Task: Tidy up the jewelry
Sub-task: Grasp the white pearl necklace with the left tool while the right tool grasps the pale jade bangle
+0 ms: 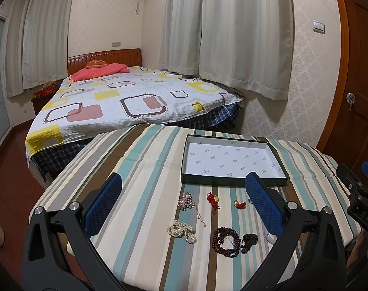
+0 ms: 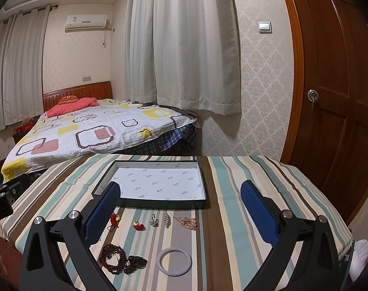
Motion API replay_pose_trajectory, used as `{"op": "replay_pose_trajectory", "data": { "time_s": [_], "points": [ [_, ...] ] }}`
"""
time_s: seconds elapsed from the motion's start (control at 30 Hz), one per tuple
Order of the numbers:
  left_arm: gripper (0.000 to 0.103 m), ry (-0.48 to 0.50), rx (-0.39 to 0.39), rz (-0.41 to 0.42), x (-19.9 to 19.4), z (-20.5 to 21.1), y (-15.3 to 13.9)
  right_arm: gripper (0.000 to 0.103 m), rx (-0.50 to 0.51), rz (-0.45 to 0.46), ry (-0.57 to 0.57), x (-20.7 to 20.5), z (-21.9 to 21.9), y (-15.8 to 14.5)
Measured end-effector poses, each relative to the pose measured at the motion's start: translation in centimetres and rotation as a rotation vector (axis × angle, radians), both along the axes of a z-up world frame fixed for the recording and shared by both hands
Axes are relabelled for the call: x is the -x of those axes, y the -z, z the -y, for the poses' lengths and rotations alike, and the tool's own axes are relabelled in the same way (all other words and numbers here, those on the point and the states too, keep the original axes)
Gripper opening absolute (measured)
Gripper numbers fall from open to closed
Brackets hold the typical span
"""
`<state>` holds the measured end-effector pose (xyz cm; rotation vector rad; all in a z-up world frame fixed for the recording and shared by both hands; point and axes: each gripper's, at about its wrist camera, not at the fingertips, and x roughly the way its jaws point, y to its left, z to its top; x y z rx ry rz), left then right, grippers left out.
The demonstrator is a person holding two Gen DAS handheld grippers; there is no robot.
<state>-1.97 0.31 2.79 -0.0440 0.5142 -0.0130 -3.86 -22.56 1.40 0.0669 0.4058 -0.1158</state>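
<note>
Jewelry: spread loose on the striped tablecloth point(image 1: 145, 160), all on the near side of the shallow box point(image 1: 232, 181); nothing inside the box yet.
Row nearest the box: pearl brooch point(image 1: 187, 200), red knotted charm with gold piece point(image 1: 213, 198), small red-and-gold charm point(image 1: 239, 204); further along in the right view, silver ring point(image 2: 154, 219), crystal clip point(image 2: 167, 219), rose-gold chain heap point(image 2: 188, 222).
Row further from the box: pearl strand point(image 1: 181, 230), dark red bead mala point(image 1: 226, 242) touching a black bead bracelet point(image 1: 249, 241), white jade bangle point(image 2: 175, 262) beside them.
Box: dark-walled, white printed lining, open side up, flat on the cloth.
Left gripper point(image 1: 183, 200): spread wide, holding nothing, hovering above the jewelry short of the box.
Right gripper point(image 2: 180, 208): spread wide too, empty, the near box wall between its fingers.
Stage: judged as the very start, no piece picked.
Risk, chains: thin chain trailing from the brooch and the heaped rose-gold chain likely to snag or slip from broad pads.
Risk, beads: mala and black bracelet touching, so lifting one may drag the other.
Risk, bangle: hard and smooth, prone to squirting out of a pinch and rolling off the near table edge.
Risk, cloth: low pinch on small ring could catch fabric and shift neighbours.
</note>
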Motion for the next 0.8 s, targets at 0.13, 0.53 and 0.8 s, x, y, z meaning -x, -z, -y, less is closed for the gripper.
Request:
{"op": "replay_pose_trajectory", "data": {
  "time_s": [0.13, 0.53, 0.8],
  "points": [
    [0.099, -0.002, 0.003, -0.001, -0.1, 0.0, 0.3, 0.097, 0.002, 0.001, 0.004, -0.2, 0.0, 0.3],
    [0.099, 0.003, -0.019, -0.083, -3.5, -0.5, 7.0, 0.097, 0.046, -0.039, -0.004, -1.6, 0.5, 6.8],
    [0.099, -0.008, -0.036, -0.179, -5.5, -1.1, 12.9, 0.097, 0.033, -0.146, -0.019, -2.9, 0.8, 12.8]
  ]
}}
